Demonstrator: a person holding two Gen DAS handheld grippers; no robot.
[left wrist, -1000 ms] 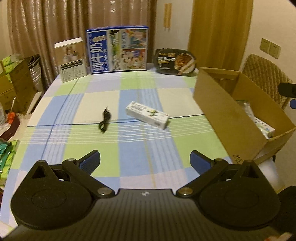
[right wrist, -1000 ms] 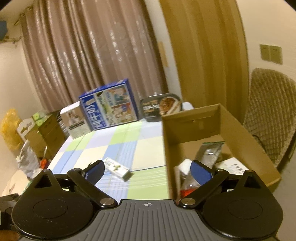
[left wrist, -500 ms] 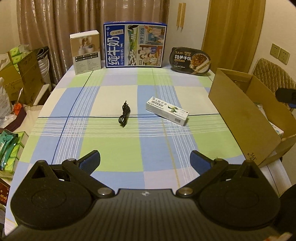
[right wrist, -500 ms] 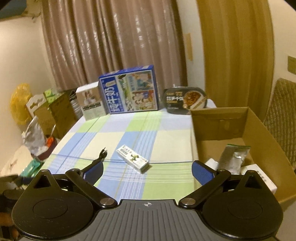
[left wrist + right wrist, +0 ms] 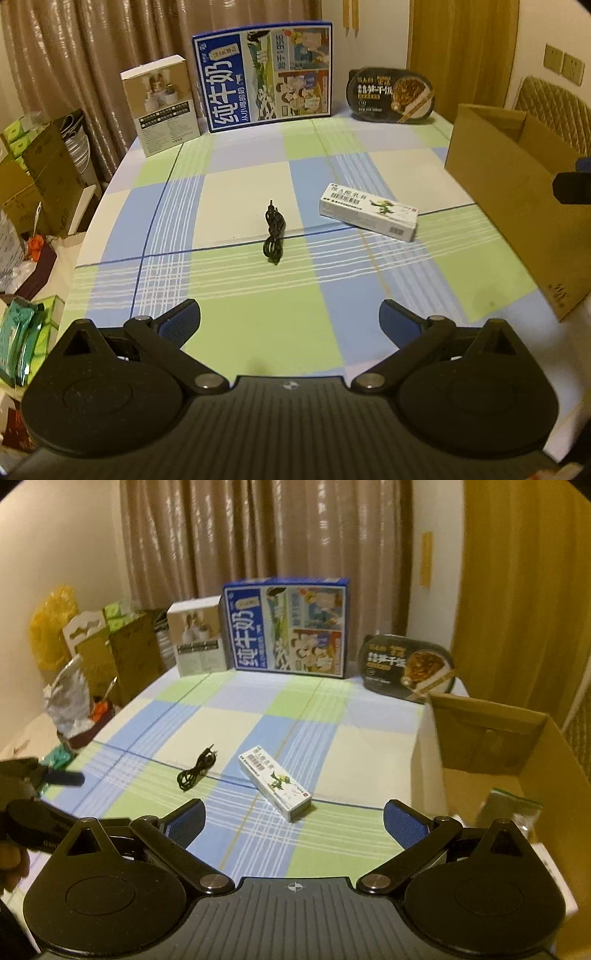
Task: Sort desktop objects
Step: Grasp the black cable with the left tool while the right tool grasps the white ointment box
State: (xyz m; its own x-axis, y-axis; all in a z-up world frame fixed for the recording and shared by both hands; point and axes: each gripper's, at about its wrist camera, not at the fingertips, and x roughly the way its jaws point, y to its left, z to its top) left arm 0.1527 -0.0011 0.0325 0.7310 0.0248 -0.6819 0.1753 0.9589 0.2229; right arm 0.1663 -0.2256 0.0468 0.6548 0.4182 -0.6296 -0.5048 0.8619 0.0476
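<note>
A coiled black cable (image 5: 274, 235) (image 5: 196, 771) lies mid-table on the checked cloth. To its right rests a long white carton (image 5: 368, 212) (image 5: 274, 787) with a green figure printed on it. An open cardboard box (image 5: 513, 206) (image 5: 495, 746) stands at the table's right edge with some packets inside. My left gripper (image 5: 290, 323) is open and empty, hovering near the front edge, short of the cable. My right gripper (image 5: 293, 821) is open and empty, just in front of the white carton.
A large blue milk carton (image 5: 264, 74), a beige box (image 5: 162, 103) and a dark meal tray (image 5: 391, 94) stand along the far edge. Cardboard boxes and bags (image 5: 33, 177) crowd the floor on the left. A padded chair (image 5: 554, 107) sits behind the box.
Both grippers have swung left; the right one turned away from the cardboard box toward the white carton. The left view now centres on the cable. Nothing on the table moved.
</note>
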